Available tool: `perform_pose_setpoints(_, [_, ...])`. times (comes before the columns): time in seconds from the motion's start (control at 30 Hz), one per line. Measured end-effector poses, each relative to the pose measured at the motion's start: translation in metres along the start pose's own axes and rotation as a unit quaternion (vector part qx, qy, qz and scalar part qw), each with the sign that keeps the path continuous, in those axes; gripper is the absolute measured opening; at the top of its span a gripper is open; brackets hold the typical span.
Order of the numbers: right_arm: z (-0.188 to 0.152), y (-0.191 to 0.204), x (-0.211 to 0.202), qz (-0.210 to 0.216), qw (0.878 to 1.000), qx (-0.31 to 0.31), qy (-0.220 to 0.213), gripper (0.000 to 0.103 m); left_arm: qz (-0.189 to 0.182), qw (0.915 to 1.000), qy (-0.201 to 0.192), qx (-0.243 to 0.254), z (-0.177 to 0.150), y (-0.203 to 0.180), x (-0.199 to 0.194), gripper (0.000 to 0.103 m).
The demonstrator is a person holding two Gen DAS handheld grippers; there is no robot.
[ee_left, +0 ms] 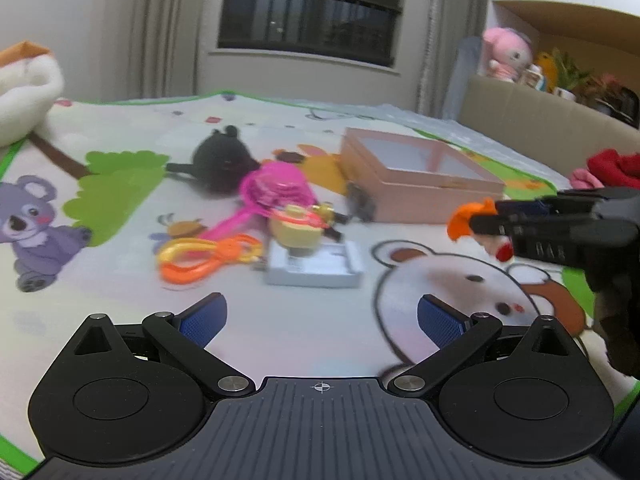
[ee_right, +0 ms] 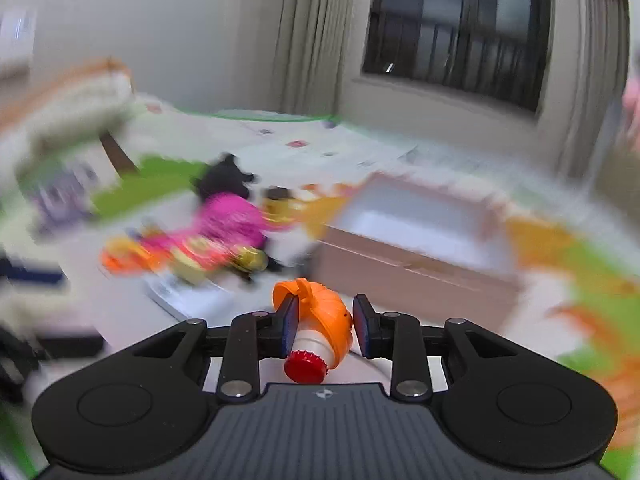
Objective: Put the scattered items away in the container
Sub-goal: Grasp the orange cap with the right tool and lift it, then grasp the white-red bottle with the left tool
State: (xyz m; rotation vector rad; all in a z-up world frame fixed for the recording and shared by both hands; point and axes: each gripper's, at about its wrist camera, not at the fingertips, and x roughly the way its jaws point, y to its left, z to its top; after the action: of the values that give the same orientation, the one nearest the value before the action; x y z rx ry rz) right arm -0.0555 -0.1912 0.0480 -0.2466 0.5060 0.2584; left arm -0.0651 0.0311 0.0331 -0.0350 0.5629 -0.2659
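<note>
Tongs on the right (ee_right: 324,316) are clamping an orange-and-white toy (ee_right: 320,328), left pair (ee_left: 322,316) gaping wide over the cartoon play mat (ee_left: 132,280), pink box (ee_left: 420,178) sitting beyond.

Both wrist views low, forward, sharing pink box (ee_left: 420,176).

A play mat (ee_left: 280,340) printed with a koala, bears and green trees covers the floor. Lying on it: an open pink box (ee_left: 416,176), a black plush toy (ee_left: 224,160), a pink net (ee_left: 276,188), orange and yellow rings (ee_left: 204,256), and a yellow toy on a white tray (ee_left: 316,268).
</note>
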Motion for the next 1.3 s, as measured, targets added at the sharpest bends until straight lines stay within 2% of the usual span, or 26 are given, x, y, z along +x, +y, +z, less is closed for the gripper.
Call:
perform_pose_setpoints(0.07, [-0.013,-0.006,-0.013,0.036,0.999,0.013,0.012,0.048,-0.003,1.0000,0.004,0.006,-0.003,-0.008,0.001,0.103])
perform_pose_setpoints(0.13, [-0.026,-0.008,-0.028,0.048,0.999,0.018,0.002,0.065,-0.003,0.9999,0.011,0.011,-0.006,-0.014,0.002,0.103])
perform_pose_setpoints(0.2, [-0.038,-0.007,-0.041,0.043,0.999,0.012,-0.008,0.071,-0.002,0.9997,0.019,0.015,-0.009,-0.020,0.004,0.103])
perform_pose_setpoints(0.43, [-0.072,-0.022,-0.051,0.029,0.998,0.054,0.014,0.071,-0.010,0.9987,0.024,0.044,-0.010,-0.044,0.003,0.103])
perform_pose_setpoints(0.57, [-0.082,-0.041,-0.057,0.012,0.995,0.097,0.004,0.071,-0.022,0.9981,0.020,0.055,-0.010,-0.062,0.007,0.103])
perform_pose_setpoints(0.73, [-0.096,-0.061,-0.050,-0.045,0.988,0.150,-0.006,0.075,-0.034,0.9952,0.030,0.086,-0.008,-0.094,0.028,0.103])
perform_pose_setpoints(0.8, [-0.103,-0.070,-0.046,-0.052,0.982,0.180,-0.006,0.077,-0.032,0.9941,0.037,0.097,-0.006,-0.103,0.037,0.103])
perform_pose_setpoints(0.9, [-0.109,-0.074,-0.045,-0.048,0.980,0.192,-0.014,0.080,-0.026,0.9929,0.046,0.107,-0.003,-0.112,0.048,0.103])
perform_pose_setpoints(0.97, [-0.110,-0.074,-0.046,-0.046,0.981,0.190,-0.020,0.084,-0.015,0.9908,0.050,0.125,0.000,-0.117,0.055,0.103])
perform_pose_setpoints(1.03, [-0.109,-0.073,-0.045,-0.046,0.981,0.188,-0.020,0.086,0.014,0.9865,0.045,0.157,0.003,-0.120,0.061,0.103])
perform_pose_setpoints(1.1, [-0.108,-0.072,-0.045,-0.044,0.981,0.187,-0.019,0.086,0.060,0.9791,0.027,0.193,0.006,-0.119,0.065,0.103])
perform_pose_setpoints(1.17, [-0.107,-0.072,-0.046,-0.042,0.982,0.185,-0.021,0.086,0.114,0.9676,0.008,0.225,0.010,-0.111,0.069,0.103])
perform_pose_setpoints(1.23, [-0.108,-0.071,-0.047,-0.040,0.982,0.184,-0.025,0.088,0.157,0.9593,0.003,0.235,0.014,-0.099,0.073,0.103])
perform_pose_setpoints(1.27, [-0.109,-0.071,-0.047,-0.040,0.982,0.183,-0.026,0.089,0.165,0.9605,0.005,0.224,0.016,-0.092,0.072,0.103])
perform_pose_setpoints(1.3, [-0.109,-0.070,-0.046,-0.039,0.982,0.182,-0.026,0.090,0.160,0.9653,0.009,0.206,0.019,-0.085,0.070,0.103])
